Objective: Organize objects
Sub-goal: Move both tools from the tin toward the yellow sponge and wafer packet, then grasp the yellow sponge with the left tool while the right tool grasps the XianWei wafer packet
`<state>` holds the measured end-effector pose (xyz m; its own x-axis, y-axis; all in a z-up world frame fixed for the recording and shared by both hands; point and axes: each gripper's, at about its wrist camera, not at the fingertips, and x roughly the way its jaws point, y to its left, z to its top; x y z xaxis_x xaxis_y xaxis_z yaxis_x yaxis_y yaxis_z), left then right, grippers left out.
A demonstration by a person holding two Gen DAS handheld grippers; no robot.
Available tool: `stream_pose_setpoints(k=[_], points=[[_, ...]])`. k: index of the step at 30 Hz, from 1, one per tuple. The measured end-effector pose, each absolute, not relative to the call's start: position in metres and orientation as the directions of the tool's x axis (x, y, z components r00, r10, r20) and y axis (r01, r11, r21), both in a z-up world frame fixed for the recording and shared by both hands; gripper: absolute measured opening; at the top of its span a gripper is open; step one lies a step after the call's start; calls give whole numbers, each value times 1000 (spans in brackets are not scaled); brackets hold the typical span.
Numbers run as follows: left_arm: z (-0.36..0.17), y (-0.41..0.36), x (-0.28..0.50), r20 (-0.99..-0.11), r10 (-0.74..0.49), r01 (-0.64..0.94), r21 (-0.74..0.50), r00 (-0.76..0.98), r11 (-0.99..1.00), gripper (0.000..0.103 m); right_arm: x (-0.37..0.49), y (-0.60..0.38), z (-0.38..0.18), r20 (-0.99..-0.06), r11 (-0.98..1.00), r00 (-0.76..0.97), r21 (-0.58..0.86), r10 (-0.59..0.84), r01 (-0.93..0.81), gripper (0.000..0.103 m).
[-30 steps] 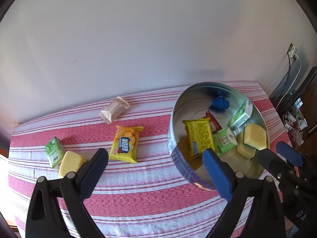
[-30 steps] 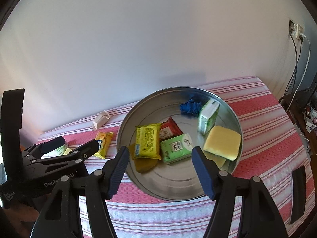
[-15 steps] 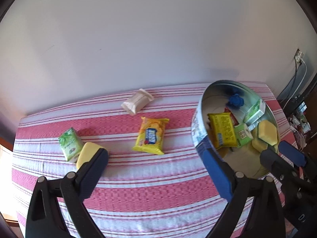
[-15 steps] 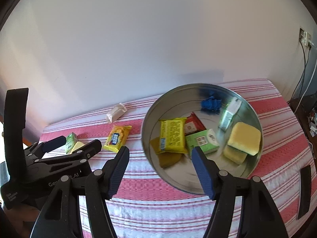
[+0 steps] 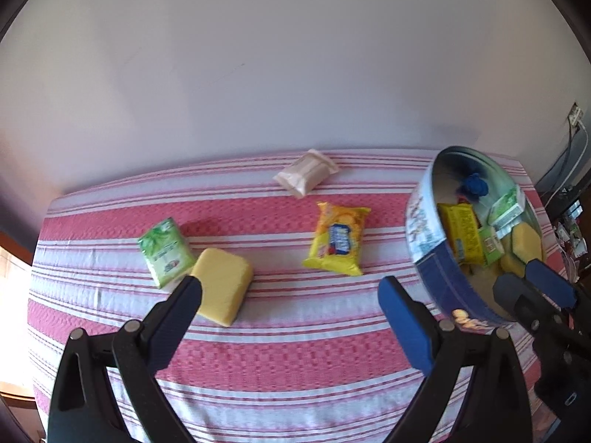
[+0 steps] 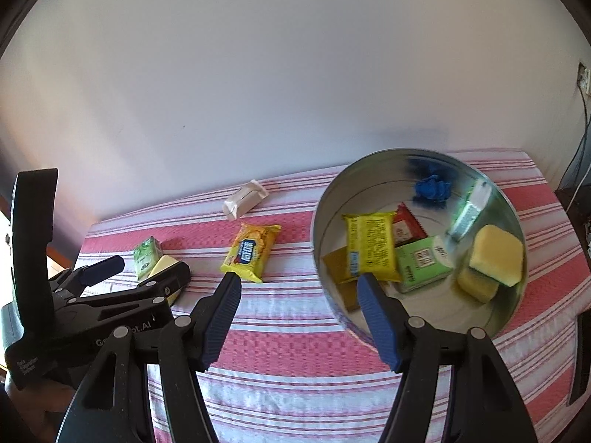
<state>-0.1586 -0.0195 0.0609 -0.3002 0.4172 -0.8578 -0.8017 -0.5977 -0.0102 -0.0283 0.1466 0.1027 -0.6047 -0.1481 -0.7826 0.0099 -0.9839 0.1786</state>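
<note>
Both grippers have swung leftward off the round metal tin (image 6: 511,310) toward the loose items on the red-and-white striped tablecloth (image 5: 288,350). At the left gripper (image 5: 290,289), jaws gape wide and empty, one tip just over the yellow sponge block (image 5: 221,291) beside the green packet (image 5: 164,253). At the right gripper (image 6: 297,288), jaws stand apart, empty, near the yellow biscuit packet (image 6: 251,251). A pale wrapped pack (image 5: 306,177) lies behind.

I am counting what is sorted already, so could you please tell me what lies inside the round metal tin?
Inside the tin: a yellow packet, red packet, green packet, blue item, white-green box, two yellow sponges. A brown packet is partly covered by the yellow one; anything beneath is hidden.
</note>
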Motion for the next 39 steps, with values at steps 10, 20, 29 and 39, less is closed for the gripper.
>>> stream_pose_setpoints(k=[10, 20, 29, 39], points=[[29, -59, -204, -890, 344, -754, 0, -300, -657, 97, -51, 110, 77, -805, -985, -570, 165, -168, 57, 68], [3, -78, -241, -912, 315, -719, -33, -263, -694, 95, -83, 80, 46, -832, -979, -517, 187, -202, 81, 68], [-24, -47, -232, -940, 288, -780, -41, -181, -625, 81, -118, 66, 18, -860, -977, -465, 201, -208, 66, 68], [-40, -24, -237, -946, 262, -790, -11, -189, -613, 83, -149, 57, -10, -899, -983, -399, 183, -181, 34, 68]])
